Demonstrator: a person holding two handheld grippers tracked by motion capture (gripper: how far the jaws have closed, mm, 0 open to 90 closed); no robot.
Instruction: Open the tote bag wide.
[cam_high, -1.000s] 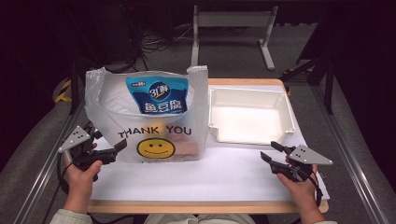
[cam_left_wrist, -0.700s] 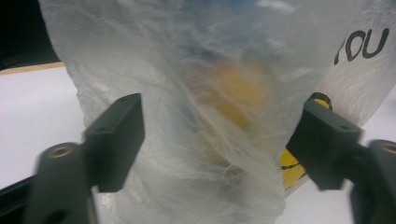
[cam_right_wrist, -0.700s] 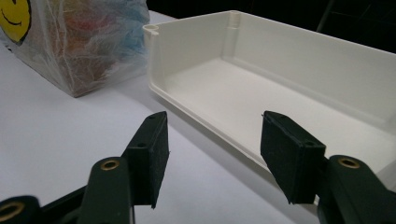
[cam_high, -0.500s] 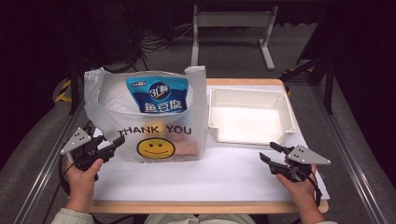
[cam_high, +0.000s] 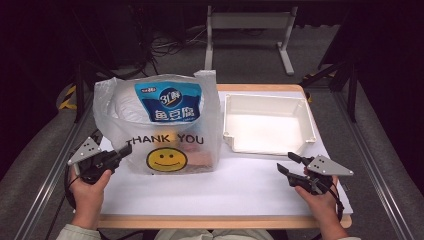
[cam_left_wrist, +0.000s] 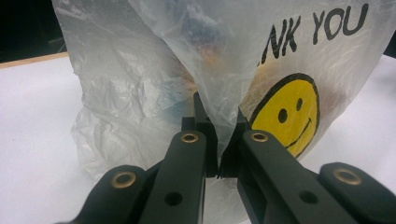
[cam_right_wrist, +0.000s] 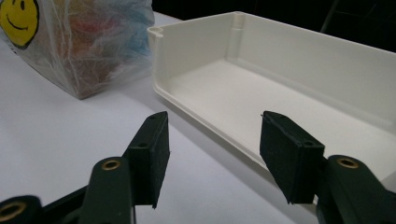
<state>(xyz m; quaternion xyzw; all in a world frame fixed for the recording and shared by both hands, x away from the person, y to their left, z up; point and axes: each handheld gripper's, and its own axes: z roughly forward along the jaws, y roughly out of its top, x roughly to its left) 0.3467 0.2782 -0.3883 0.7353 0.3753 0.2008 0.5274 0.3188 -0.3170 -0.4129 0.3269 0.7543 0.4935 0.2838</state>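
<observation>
Plastic bag pinched at its left corner by our left gripper; right gripper idle, jaws apart.

We see the bag standing upright on the white table sheet, just left of the tray: thin, translucent, crinkled film printed with "THANK YOU" and a yellow smiley, with a glossy blue food pouch rising from its mouth. In the left gripper view the matte black jaws are closed on a fold of film. The tray is a rigid, smooth, cream-white rectangular tub with rounded corners. Our right gripper rests near the tray's front rim. Compared with half a second ago, we have moved the left gripper rightward onto the bag's edge; the right gripper is unchanged.
</observation>
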